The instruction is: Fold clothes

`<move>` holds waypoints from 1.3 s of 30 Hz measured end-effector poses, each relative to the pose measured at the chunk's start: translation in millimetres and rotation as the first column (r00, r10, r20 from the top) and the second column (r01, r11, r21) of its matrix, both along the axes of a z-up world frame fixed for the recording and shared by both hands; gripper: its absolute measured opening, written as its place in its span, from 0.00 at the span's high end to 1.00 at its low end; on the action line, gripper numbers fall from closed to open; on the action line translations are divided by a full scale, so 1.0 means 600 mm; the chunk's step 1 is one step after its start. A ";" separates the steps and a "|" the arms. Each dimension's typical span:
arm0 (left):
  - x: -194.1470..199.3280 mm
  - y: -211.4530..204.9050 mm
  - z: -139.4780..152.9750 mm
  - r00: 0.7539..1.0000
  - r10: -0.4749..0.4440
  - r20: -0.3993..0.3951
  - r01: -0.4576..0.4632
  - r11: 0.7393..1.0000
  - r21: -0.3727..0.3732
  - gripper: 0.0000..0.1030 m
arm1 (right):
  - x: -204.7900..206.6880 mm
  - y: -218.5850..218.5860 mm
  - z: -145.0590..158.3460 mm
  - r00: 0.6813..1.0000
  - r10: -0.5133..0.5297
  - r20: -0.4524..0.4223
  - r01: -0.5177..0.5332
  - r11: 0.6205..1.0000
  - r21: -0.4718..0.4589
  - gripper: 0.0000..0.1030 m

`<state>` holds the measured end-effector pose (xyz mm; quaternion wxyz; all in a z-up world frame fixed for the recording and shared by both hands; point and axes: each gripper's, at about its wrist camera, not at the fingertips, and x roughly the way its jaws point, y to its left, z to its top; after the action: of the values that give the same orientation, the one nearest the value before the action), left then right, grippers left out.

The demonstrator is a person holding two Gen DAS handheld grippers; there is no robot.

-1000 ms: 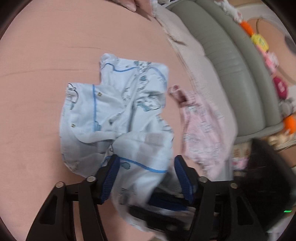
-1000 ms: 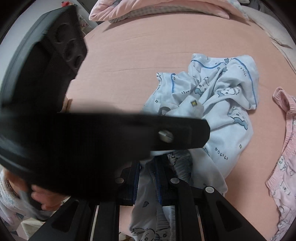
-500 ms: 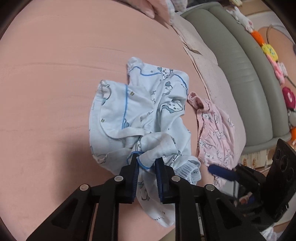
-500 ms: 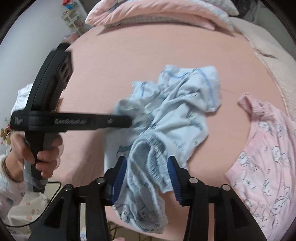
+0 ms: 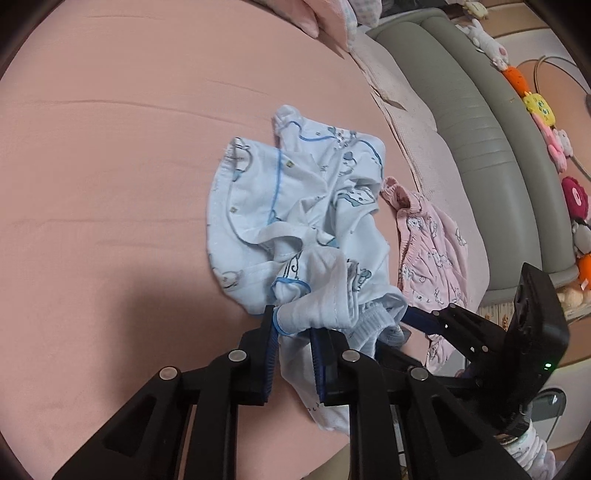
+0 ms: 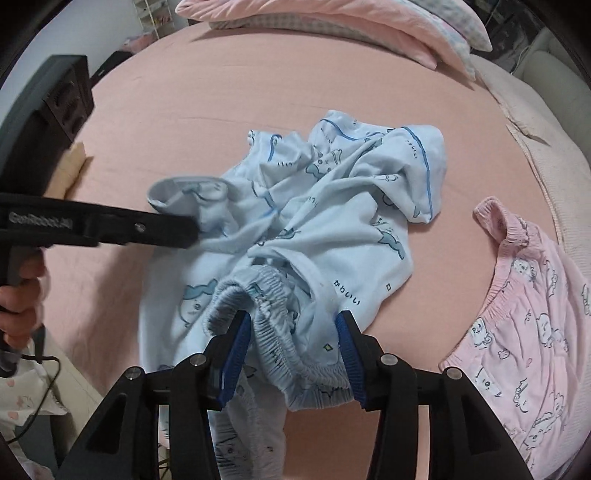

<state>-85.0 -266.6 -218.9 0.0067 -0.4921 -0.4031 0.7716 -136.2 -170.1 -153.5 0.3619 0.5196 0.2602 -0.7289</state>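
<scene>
Pink pillows [image 6: 332,26], grey headboard [image 5: 476,122]

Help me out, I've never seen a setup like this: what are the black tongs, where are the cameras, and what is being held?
A person holds hand-held tongs in each hand, each with its own camera looking along its fingers. The left tongs are shut on a sleeve end of the blue pyjamas. The right tongs stand open around the blue elastic waistband. All lies crumpled on a pink bed, with pink shorts beside it.
</scene>
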 end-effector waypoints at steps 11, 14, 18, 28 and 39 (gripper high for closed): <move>0.043 -0.003 -0.003 0.999 -0.006 0.035 0.008 0.997 -0.070 0.86 | -0.026 0.045 -0.004 0.993 -0.113 -0.029 0.114 0.993 0.034 0.88; 0.054 -0.005 -0.003 0.999 0.002 0.039 0.001 0.997 -0.082 0.86 | -0.031 0.058 -0.008 0.992 -0.121 -0.043 0.123 0.992 0.041 0.88; 0.069 -0.007 0.004 0.999 0.013 0.048 -0.007 0.992 -0.123 0.86 | -0.045 0.074 -0.014 0.987 -0.160 -0.033 0.162 0.985 0.052 0.88; 0.115 -0.028 -0.016 0.991 0.046 0.123 -0.029 0.990 -0.136 0.86 | -0.073 0.122 -0.029 0.972 -0.234 -0.013 0.234 0.966 0.110 0.88; 0.106 -0.042 0.027 0.995 0.094 0.040 -0.087 0.982 -0.166 0.33 | -0.072 0.135 -0.020 0.965 -0.258 0.040 0.255 0.965 0.057 0.88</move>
<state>-21.7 -291.6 -202.5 -0.0785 -0.4902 -0.3602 0.7898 -179.5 -89.3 -165.5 0.2571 0.5749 0.2008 -0.7504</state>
